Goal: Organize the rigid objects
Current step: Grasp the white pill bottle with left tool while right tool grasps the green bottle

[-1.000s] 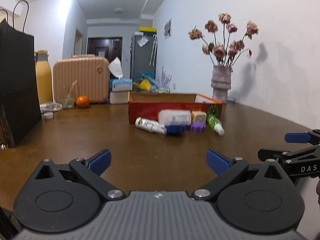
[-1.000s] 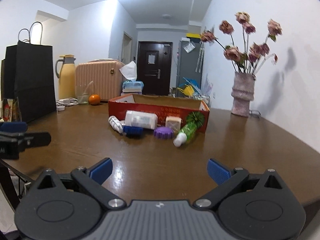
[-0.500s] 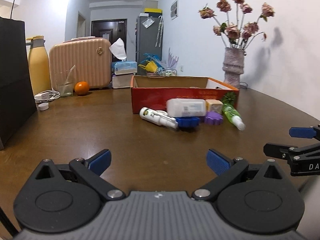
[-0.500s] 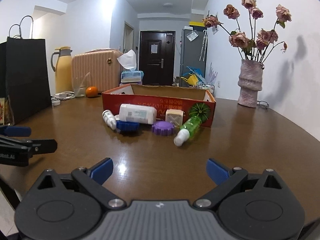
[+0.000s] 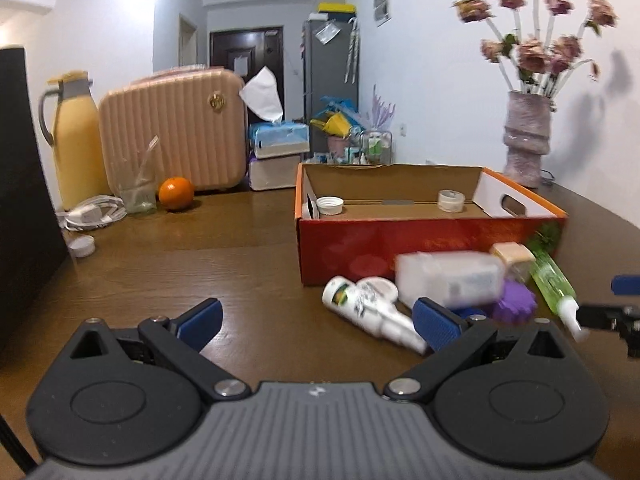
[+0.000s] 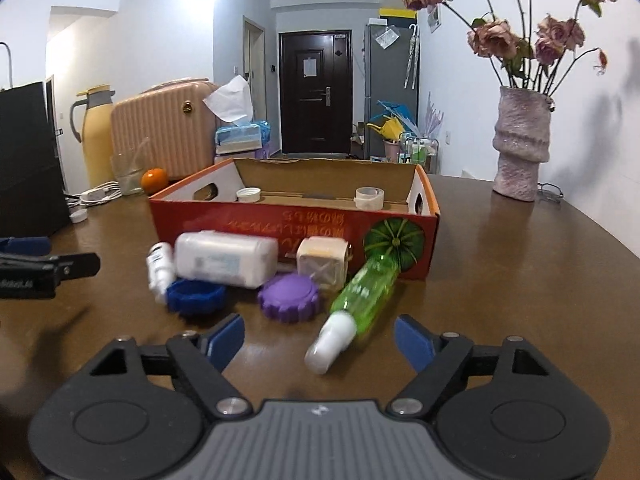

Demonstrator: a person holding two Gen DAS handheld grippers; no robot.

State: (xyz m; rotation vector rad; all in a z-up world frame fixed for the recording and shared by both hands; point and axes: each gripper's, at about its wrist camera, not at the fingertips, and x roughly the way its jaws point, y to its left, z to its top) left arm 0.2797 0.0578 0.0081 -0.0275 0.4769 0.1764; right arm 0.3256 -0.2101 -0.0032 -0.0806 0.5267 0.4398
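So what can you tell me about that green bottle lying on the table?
The green bottle is see-through bright green, plastic by the look of it, with a white cap pointing toward the camera. It lies tipped on its side on the brown table, its far end against the red cardboard box by the printed melon picture. A purple lid sits just left of it. The right tongs hover open near its cap, not touching it.

Glossy wood table (image 6: 520, 264), matt cardboard box (image 6: 296, 220), clear green plastic bottle (image 6: 366, 290), rough vase (image 6: 520, 148).
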